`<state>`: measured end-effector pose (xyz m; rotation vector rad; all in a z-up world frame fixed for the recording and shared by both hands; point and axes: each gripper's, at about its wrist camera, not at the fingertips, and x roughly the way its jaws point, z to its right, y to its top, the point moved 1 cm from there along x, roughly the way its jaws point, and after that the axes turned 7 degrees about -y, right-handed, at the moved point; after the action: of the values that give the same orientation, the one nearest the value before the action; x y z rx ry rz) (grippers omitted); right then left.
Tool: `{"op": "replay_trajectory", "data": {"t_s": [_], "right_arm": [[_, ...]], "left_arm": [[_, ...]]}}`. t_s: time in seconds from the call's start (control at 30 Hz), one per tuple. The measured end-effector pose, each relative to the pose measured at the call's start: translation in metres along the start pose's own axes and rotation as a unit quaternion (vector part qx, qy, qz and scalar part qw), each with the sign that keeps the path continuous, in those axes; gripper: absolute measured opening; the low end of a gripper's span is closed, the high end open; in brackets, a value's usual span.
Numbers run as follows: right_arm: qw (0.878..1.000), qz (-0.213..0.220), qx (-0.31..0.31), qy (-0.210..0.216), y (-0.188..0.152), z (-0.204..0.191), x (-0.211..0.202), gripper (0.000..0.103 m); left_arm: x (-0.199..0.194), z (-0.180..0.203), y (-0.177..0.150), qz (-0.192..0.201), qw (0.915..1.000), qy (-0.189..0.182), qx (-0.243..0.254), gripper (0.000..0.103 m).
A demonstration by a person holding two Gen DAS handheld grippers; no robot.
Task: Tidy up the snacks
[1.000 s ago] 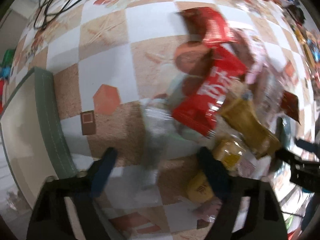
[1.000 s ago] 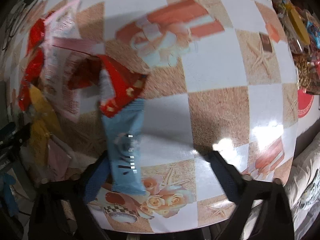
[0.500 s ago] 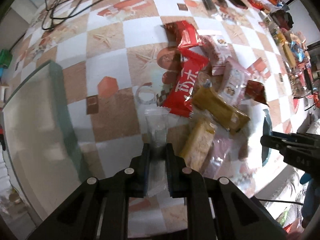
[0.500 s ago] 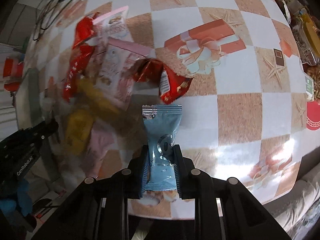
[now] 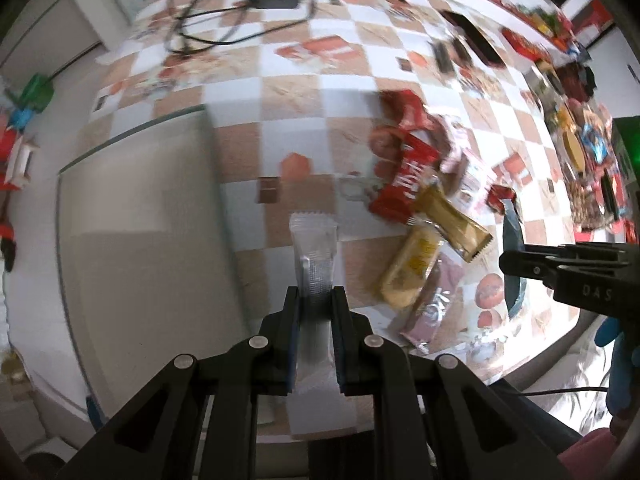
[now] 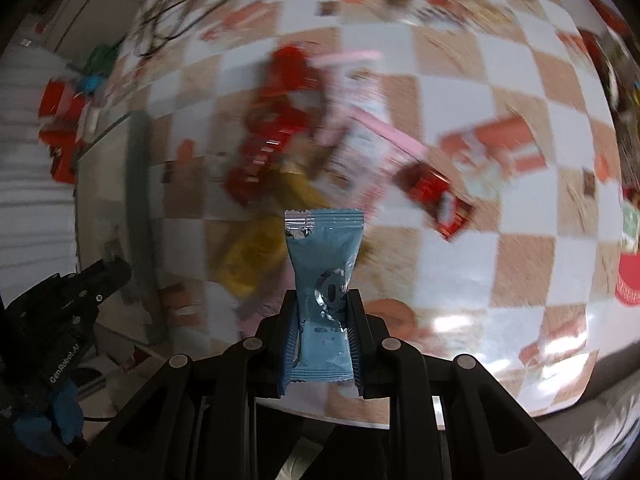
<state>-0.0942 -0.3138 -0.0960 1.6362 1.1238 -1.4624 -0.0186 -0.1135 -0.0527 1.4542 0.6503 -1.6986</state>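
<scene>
A: Okay, left tongs [image 5: 314,300] — state?
B: Clamped on a clear packet [image 5: 313,258], pinched at its middle between the two fingers. The packet is held upright above the bench [image 5: 256,92], its crimped top edge pointing away from the camera.

A: Right tongs [image 6: 323,304]?
B: Clamped on a light blue packet [image 6: 322,256], also gripped around the middle, with the silver crimped end on top. It is lifted clear of the bench.

A: Where is the rest of the snacks?
B: A pile is seen on the checkered cloth to the right of the clear packet: a red packet [image 5: 406,184], a gold wrapper [image 5: 454,226], a yellow bar [image 5: 412,270] and a pink wrapper [image 5: 426,312] nearest the bench edge. All are touching or overlapping. In the right wrist view the same pile is blurred; a small red packet [image 6: 438,196] is seen lying a little apart from it, to the right.

A: Anything else?
B: A pale tray with a green rim [image 5: 212,184] is seen on the left side of the bench. Black cables [image 5: 224,20] are seen at the far end. A blue-gloved hand [image 5: 622,364] is seen behind the right tongs in the left wrist view.
</scene>
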Motion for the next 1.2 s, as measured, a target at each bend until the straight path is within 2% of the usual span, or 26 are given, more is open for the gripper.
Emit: {"op": "replay_trajectory", "data": {"t_s": [0.3, 0.7, 0.93, 1.2], "right_arm": [[0.995, 0.007, -0.102, 0.0, 0.026, -0.089, 0.001, 0.024], [0.977, -0.009, -0.213, 0.02, 0.029, -0.208, 0.021, 0.024], [0.969, -0.027, -0.242, 0.03, 0.026, -0.249, 0.038, 0.024], [0.969, -0.053, -0.24, 0.037, 0.028, -0.27, 0.063, 0.024]], "left_arm": [[-0.018, -0.064, -0.027, 0.022, 0.9965, 0.02, -0.078, 0.016], [-0.018, -0.123, -0.061, 0.012, 0.9901, 0.039, -0.134, 0.016], [-0.013, -0.142, -0.073, -0.001, 0.9879, 0.044, -0.149, 0.016], [-0.005, -0.149, -0.076, -0.012, 0.9882, 0.044, -0.146, 0.017]]}}
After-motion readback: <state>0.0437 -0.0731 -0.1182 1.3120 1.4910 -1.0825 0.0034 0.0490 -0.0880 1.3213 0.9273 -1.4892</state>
